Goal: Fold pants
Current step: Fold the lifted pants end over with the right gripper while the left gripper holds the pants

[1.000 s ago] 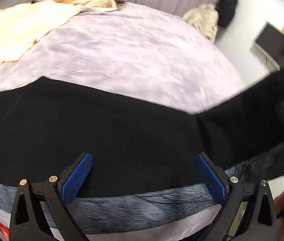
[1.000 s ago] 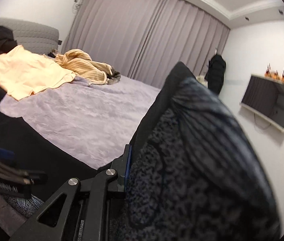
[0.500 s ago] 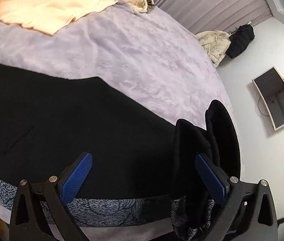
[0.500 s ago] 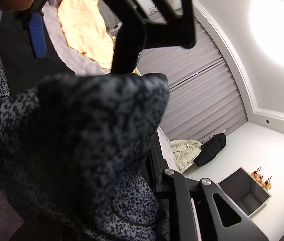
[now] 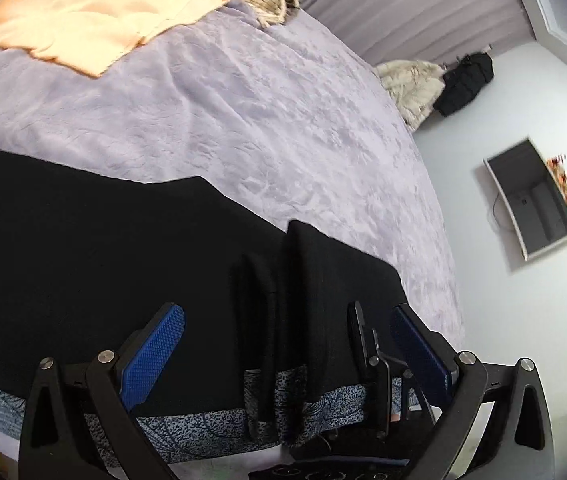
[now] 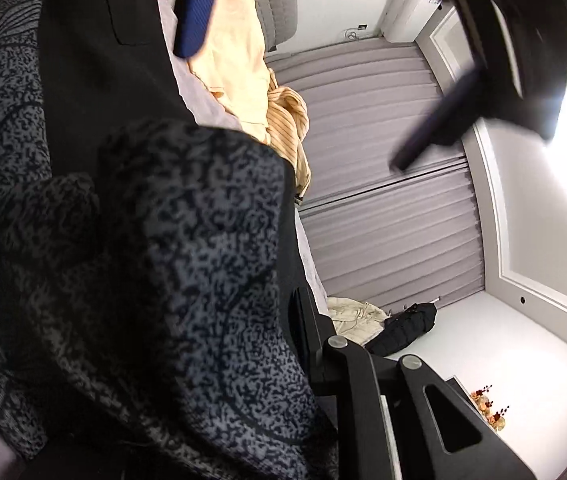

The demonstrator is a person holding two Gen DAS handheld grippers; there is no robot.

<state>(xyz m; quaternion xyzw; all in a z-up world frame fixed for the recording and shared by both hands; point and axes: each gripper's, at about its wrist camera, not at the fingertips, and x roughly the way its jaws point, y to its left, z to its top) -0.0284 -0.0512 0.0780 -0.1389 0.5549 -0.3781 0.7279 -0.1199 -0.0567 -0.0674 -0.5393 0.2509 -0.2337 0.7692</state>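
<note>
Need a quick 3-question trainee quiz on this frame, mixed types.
1. True or false: the left tool is shut on the pants.
2. What lies on the bedspread beyond the pants? A) peach cloth B) laptop C) shoes
3. Fill in: the patterned waistband is bunched in the ___ tool.

Key: 1 false, its jaws stand open above the fabric; 2 A; 3 right, the right tool.
</note>
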